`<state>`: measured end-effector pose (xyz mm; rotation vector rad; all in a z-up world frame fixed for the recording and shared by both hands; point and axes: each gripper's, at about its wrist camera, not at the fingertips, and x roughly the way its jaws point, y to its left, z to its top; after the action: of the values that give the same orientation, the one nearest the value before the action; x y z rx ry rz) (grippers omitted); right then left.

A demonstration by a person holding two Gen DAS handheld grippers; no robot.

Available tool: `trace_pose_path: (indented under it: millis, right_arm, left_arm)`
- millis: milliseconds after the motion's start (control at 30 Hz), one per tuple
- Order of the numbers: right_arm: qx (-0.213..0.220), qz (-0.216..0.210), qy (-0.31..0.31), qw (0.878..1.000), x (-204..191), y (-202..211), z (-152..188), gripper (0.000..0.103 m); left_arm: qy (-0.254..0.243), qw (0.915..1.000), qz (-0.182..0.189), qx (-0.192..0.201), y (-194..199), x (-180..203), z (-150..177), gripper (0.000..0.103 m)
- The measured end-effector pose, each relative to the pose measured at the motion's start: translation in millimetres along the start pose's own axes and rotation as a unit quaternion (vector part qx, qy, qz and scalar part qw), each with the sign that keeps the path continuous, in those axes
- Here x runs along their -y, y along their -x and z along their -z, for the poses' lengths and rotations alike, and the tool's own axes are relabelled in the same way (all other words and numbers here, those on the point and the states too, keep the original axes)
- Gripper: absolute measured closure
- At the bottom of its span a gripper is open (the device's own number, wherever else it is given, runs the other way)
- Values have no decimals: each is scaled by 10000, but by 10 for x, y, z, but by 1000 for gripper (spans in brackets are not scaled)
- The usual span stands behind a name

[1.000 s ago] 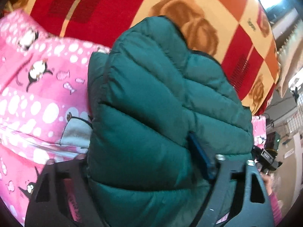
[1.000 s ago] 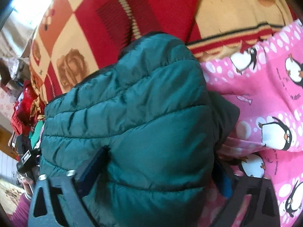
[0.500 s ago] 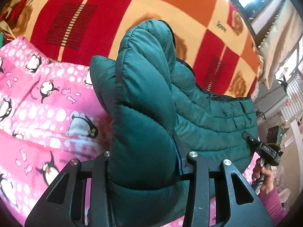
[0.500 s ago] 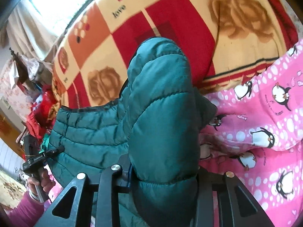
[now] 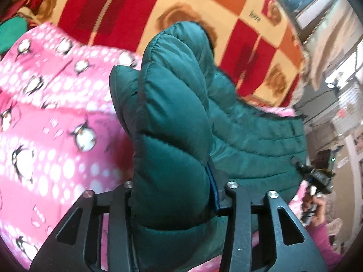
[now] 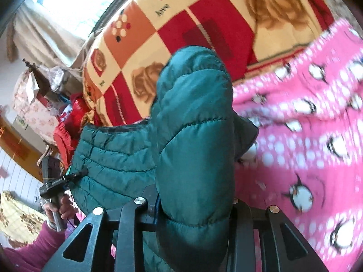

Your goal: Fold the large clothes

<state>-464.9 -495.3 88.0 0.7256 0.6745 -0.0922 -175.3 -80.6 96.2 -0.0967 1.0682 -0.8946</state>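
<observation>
A dark green quilted puffer jacket stands bunched between the black fingers of the left claw, which is clenched on a thick fold of the padded fabric; a thin blue pad edge shows where the right-hand finger presses into the cloth. The rest of the garment trails away to the right, its stitched panels lying over a pink fleece blanket printed with penguins and white dots. Beyond the pink cover spreads a checked blanket in red, orange and cream with brown rose motifs and the word "love". At the right edge of this view, the other handheld tool bites the jacket's far hem, a hand in a magenta sleeve wrapped round its grip. Seen from the right wrist, the right claw is likewise clamped on a tall roll of the jacket, which rises upright between its fingers and blocks the middle of the frame. The pink penguin blanket fills the right side, the checked blanket the top. At lower left, the opposite tool grips the jacket's edge, held by a bare hand. Behind it are a beige curtain, a bright window and a pile of red cloth. Both views are slightly blurred.
</observation>
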Motion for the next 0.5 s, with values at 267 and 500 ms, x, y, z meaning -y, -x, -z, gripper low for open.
trace_pose_path:
  millis: [267,500]
  right_arm:
    - [-61,1169,-52,9931,120,-412,74,29]
    - [309,1745,294,9837,-220,-26,127,29]
  left_arm:
    - [426,9968,-657,146,-252,-224,143,21]
    - [-266,9831,-1709,599,17,112,249,21]
